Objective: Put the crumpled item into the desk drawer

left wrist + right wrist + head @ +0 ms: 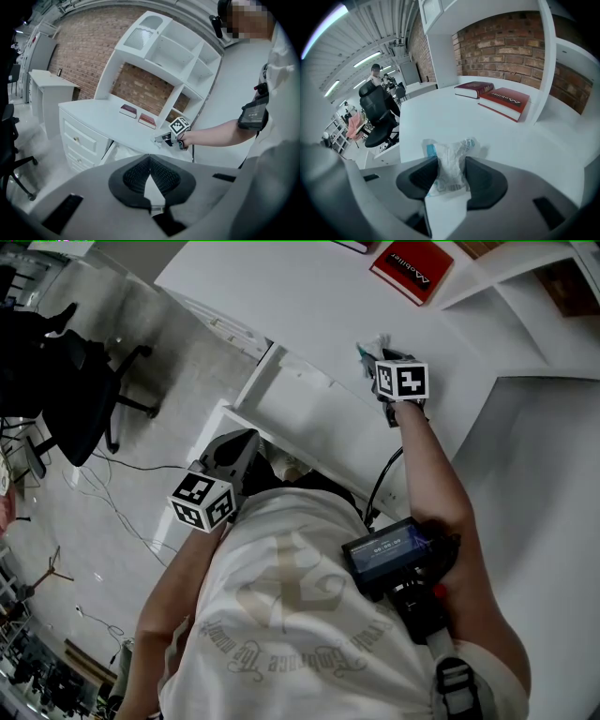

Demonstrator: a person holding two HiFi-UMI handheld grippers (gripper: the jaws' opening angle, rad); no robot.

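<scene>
A crumpled clear wrapper (452, 152) with blue print lies on the white desk (281, 296). In the right gripper view it fills the gap between the two dark pads, and my right gripper (451, 164) is shut on it. The head view shows that gripper (375, 367) tilted down at the desk's front edge, the wrapper (368, 351) just past it. Below the edge stands the open drawer (309, 413). My left gripper (234, 451) hangs lower left beside the drawer. Its pads meet at the tips with nothing between them, so my left gripper (150, 159) is shut.
A red book (411, 268) lies at the back of the desk, and a darker book (473, 89) sits beside it under the white shelf unit (164, 51). A black office chair (75, 381) stands on the floor to the left. Cables trail across the floor.
</scene>
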